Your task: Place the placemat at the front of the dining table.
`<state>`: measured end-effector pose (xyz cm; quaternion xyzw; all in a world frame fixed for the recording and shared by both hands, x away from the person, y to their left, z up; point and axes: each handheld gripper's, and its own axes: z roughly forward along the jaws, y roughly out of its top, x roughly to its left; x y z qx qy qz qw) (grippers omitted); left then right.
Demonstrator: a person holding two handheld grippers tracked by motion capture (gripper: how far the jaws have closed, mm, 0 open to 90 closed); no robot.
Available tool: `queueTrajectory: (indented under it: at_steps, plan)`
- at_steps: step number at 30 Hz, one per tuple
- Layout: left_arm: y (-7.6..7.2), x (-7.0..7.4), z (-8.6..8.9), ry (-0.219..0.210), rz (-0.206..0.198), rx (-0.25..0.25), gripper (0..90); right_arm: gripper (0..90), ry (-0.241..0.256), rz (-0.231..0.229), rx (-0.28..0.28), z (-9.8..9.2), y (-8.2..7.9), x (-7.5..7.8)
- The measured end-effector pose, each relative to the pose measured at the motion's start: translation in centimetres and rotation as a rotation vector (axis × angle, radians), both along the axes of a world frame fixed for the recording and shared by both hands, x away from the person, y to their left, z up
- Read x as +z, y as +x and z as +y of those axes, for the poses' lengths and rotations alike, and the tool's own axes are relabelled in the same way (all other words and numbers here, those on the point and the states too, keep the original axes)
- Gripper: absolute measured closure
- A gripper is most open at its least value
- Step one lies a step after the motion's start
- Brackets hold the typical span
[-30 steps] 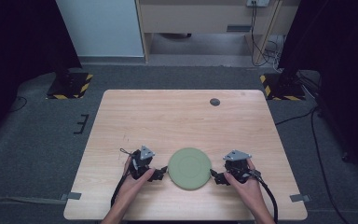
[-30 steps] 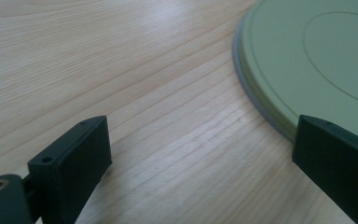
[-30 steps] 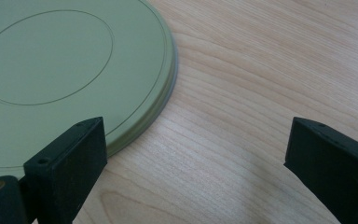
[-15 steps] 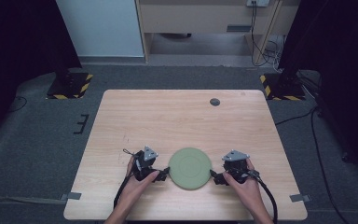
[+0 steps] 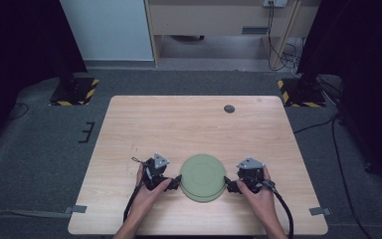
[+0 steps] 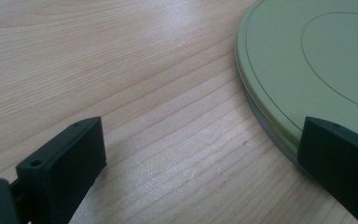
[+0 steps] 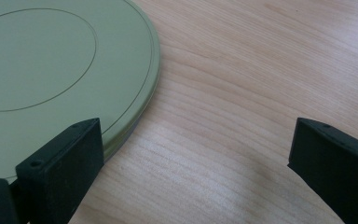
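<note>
A pale green round plate (image 5: 203,177) is lying upside down (a raised ring is showing on its upturned base) on the wooden desk (image 5: 189,124), near the middle of the front edge.

The left gripper (image 5: 175,181) is sitting just beside the plate's left rim, held in the person's left hand (image 5: 151,186). In the left gripper view its jaws are standing spread wide: one jaw is resting over bare wood, the other is overlapping the plate (image 6: 307,65) at its rim. Whether that jaw is touching the rim cannot be told.

The right gripper (image 5: 230,185) is sitting just beside the plate's right rim, held in the right hand (image 5: 258,191). In the right gripper view its jaws are likewise spread wide, one overlapping the edge of the plate (image 7: 51,70), the other over bare desk (image 7: 242,93); nothing is being pinched.

A small dark round disc (image 5: 229,108) is lying near the desk's far edge, well apart from the plate.
</note>
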<state>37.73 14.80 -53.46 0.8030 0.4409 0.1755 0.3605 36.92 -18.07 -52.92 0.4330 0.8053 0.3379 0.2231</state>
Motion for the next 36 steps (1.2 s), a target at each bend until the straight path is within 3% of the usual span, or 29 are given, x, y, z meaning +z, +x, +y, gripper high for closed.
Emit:
queueTrajectory:
  at_steps: [7,10,30,36]
  plan:
    - [-0.4,0.1,-0.1,0.015,-0.001,-0.012,3.1,5.6,0.000,0.002,-0.006,0.1,-0.2,0.1]
    - [-0.7,0.3,-0.1,0.025,-0.011,-0.023,3.0,5.4,0.003,0.006,0.018,0.2,-0.6,0.3]
    - [0.0,0.1,-0.2,-0.001,-0.007,0.010,1.4,1.8,-0.006,-0.009,-0.005,0.5,-0.3,0.1]
    - [0.3,0.0,0.0,-0.005,-0.005,0.016,0.7,2.6,0.011,-0.007,-0.025,0.5,0.0,0.0]
